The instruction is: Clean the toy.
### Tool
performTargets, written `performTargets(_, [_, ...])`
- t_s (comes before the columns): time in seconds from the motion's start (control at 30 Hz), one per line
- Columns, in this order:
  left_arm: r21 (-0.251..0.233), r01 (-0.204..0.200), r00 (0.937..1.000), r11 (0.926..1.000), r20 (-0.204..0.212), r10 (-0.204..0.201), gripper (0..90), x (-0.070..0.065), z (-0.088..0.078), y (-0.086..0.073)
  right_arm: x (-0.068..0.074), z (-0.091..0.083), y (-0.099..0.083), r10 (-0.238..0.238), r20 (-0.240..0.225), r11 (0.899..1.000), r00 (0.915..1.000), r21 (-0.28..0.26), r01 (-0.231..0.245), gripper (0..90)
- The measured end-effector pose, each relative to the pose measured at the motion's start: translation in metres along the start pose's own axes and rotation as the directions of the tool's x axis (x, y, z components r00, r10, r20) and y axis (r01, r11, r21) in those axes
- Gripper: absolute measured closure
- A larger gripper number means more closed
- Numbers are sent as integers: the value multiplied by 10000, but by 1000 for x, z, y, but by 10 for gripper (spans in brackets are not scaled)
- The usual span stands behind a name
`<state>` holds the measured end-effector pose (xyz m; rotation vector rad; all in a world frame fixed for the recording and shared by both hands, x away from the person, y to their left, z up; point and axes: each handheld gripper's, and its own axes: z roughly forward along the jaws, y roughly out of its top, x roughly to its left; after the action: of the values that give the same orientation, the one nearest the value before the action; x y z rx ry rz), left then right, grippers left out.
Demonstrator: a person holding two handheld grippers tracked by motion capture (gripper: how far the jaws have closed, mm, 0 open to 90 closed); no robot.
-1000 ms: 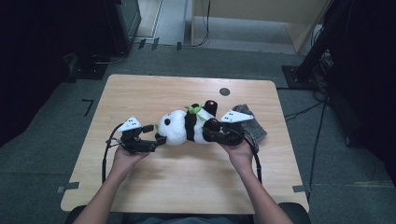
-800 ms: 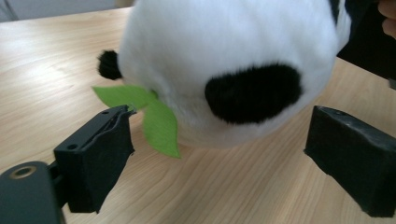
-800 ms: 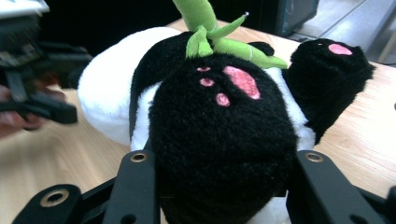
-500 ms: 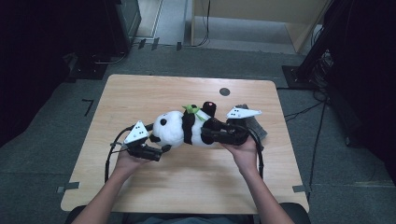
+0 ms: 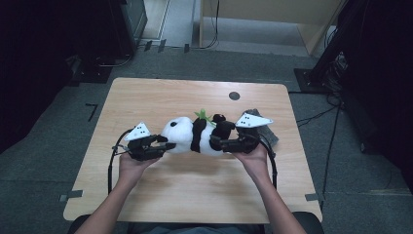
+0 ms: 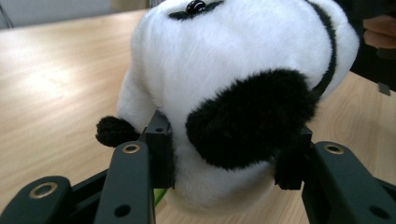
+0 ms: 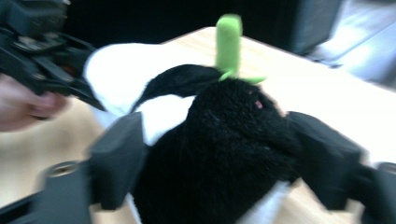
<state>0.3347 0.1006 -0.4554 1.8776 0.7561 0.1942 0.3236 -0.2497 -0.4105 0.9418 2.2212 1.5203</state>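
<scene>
The left gripper [image 5: 163, 145] has just closed its jaws and clamps the head of the panda [image 5: 195, 135], which lies lengthwise mid-table [image 5: 146, 97]. The right gripper [image 5: 219, 143] has just widened; its jaws flank the panda's black hind end, apparently touching, though that view is blurred. A dark pouch [image 5: 265, 131] lies beyond.

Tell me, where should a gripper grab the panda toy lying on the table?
Grab the panda toy at its ends, coming in level from the sides. It lies lengthwise, and its soft round head and black leg squash between jaws, as the left gripper shows.
</scene>
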Motion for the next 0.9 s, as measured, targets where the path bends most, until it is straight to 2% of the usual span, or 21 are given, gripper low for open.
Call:
performTargets(0.03, [23, 149, 9999, 9999, -47, -149, 527, 3, -2, 0, -1, -2, -1, -103, 263, 9999, 9996, 76, 101, 179])
performTargets(0.07, [28, 335, 9994, 9994, -103, -334, 529, 6, -4, 0, -2, -4, -2, -91, 239, 10000, 9997, 9, 91, 185])
performTargets(0.17, [-118, 1011, 9948, 9948, -105, -1013, 528, 16, -10, 1, -10, -11, -9, 219, -238, 9996, 9995, -185, -223, 196])
performTargets(0.27, [-191, 1144, 9933, 9933, -143, -1146, 527, 16, -15, 6, -11, -11, -15, 180, -493, 9998, 9986, -108, -186, 185])
performTargets(0.33, [-211, 1144, 9933, 9932, -121, -1147, 527, 12, -16, 9, -10, -8, -17, -77, -496, 10000, 9987, -25, 76, 155])
performTargets(0.4, [-152, 1158, 9931, 9932, 203, -1155, 527, 6, -16, 11, -8, -2, -17, -455, -660, 9989, 9968, -96, 449, 135])
performTargets(0.47, [-112, 1391, 9886, 9902, 601, -1382, 527, 2, -15, 13, -4, 3, -18, -798, -908, 9967, 9927, -218, 781, 129])
performTargets(0.53, [-49, 1497, 9861, 9887, 731, -1490, 527, -2, -14, 15, 0, 10, -20, -1018, -1196, 9948, 9876, -197, 1002, 102])
performTargets(0.57, [-24, 1548, 9848, 9879, 802, -1541, 527, -2, -14, 16, 2, 13, -21, -1055, -1141, 9944, 9879, -140, 1046, 80])
performTargets(0.6, [-24, 1752, 9803, 9845, 933, -1742, 528, -2, -14, 16, 4, 15, -22, -1121, -986, 9937, 9888, -25, 1124, 68])
performTargets(0.67, [49, 2117, 9711, 9773, 1113, -2110, 528, 0, -13, 16, 9, 18, -24, -1425, -672, 9897, 9875, 61, 1432, 93])
performTargets(0.77, [-43, 2157, 9708, 9765, 1089, -2139, 522, -1, -13, 16, 15, 20, -24, -1738, -43, 9848, 9848, 40, 1738, 178])
performTargets(0.83, [-79, 2003, 9764, 9797, 840, -1989, 478, -1, -13, 15, 17, 20, -24, -1707, 206, 9853, 9851, 7, 1707, 313])
performTargets(0.9, [-123, 1769, 9827, 9842, 580, -1759, 403, -2, -11, 14, 15, 20, -22, -1390, 71, 9900, 9903, 250, 1388, 395])
